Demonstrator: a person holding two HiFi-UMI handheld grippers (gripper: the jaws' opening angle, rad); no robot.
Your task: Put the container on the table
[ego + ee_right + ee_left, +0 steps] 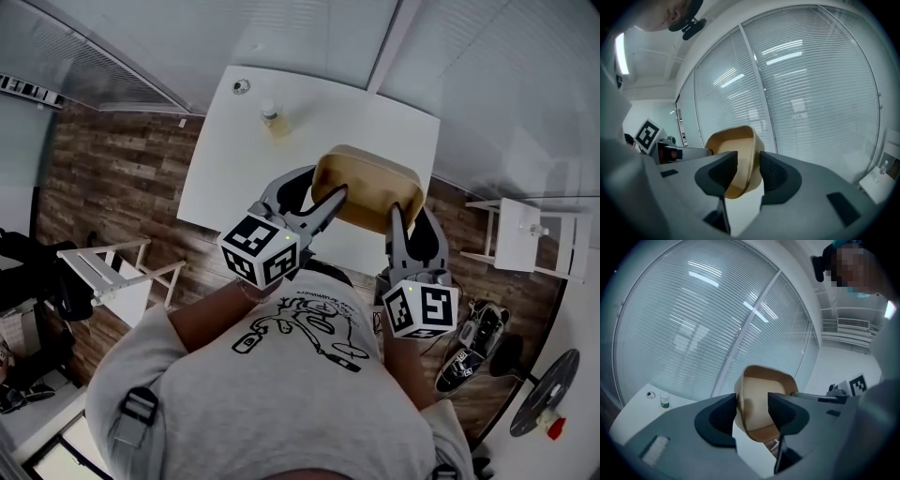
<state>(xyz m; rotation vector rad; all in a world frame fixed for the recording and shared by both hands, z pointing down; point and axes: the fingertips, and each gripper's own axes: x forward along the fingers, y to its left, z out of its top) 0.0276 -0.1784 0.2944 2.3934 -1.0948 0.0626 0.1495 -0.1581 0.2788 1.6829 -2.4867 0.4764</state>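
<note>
Tan container (367,187), thin-walled, open-topped: you carry it between the two grippers, one at each end. From the head view it hangs over the near edge of the white table (225,164); I judge it not yet set down.

Left gripper (314,194): clenched on the container's wall, one jaw outside and one inside the cavity. Right gripper (413,221): same grasp on the opposite wall. Likely reason for the paired hold: a wide, light tub pinched by one rim would swing; two opposed pinches keep it level for lowering.

Beyond both grippers' tips, further out on the table, stand a small bottle (271,114) and a round object (242,86), well apart from the container. Open tabletop lies between them and your jaws.

View differences:
- Left gripper view: the container (761,399) shows its interior, which looks empty. Wall sits against the outer jaw of the left gripper (752,411). The bottle (665,401) appears to that jaw's left.
- Right gripper view: the container (733,154) is seen edge-on, its wall between the jaws of the right gripper (749,171). No tabletop items are visible.
- Only the head view shows the container's position relative to the table edge.
</note>
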